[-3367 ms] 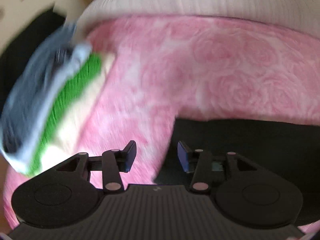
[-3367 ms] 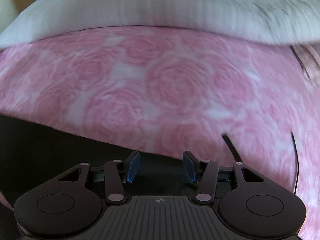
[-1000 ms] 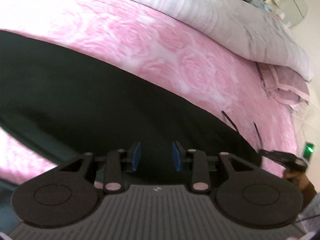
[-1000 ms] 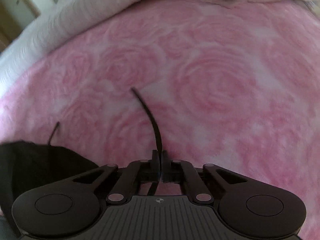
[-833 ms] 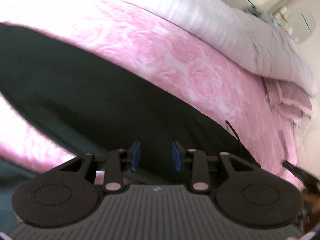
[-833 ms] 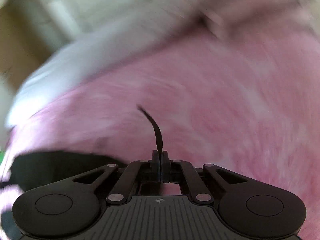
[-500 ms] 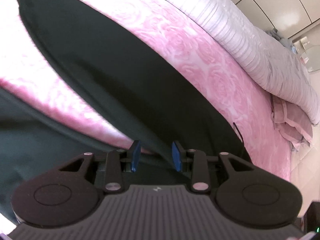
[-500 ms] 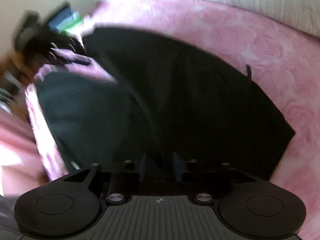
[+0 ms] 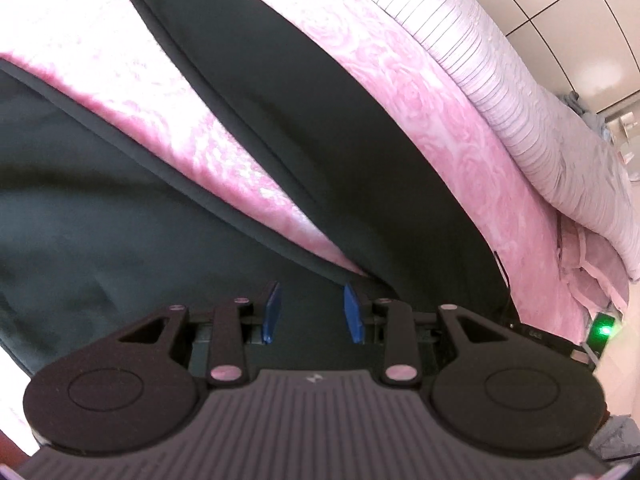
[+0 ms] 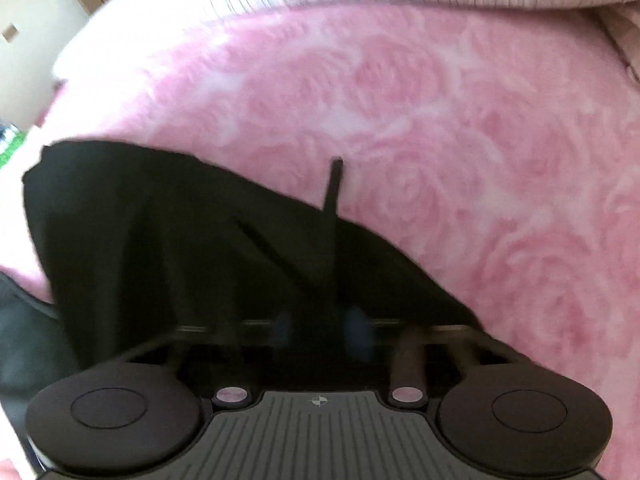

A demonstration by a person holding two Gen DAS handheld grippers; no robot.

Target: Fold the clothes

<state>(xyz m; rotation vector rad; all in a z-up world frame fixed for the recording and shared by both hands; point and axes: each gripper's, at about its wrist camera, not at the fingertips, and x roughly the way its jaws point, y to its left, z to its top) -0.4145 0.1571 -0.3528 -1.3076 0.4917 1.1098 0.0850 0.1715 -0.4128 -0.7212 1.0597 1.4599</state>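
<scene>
Dark trousers (image 9: 328,128) were spread in V across pink rose bedspread (image 9: 208,148), waist end nearest bed's near edge. Left gripper (image 9: 311,312) was held released above crotch, nothing between fingers. Right gripper (image 10: 320,324) was seen blurred over waistband and drawstring (image 10: 333,188); finger state could not be told. Judged: legs best stacked edge to edge, fabric kept taut.

One pair of dark trousers (image 9: 320,128), two drawstring ends (image 10: 334,184), one pink rose-print bedspread (image 10: 440,120), one striped duvet (image 9: 520,92), two grippers.
</scene>
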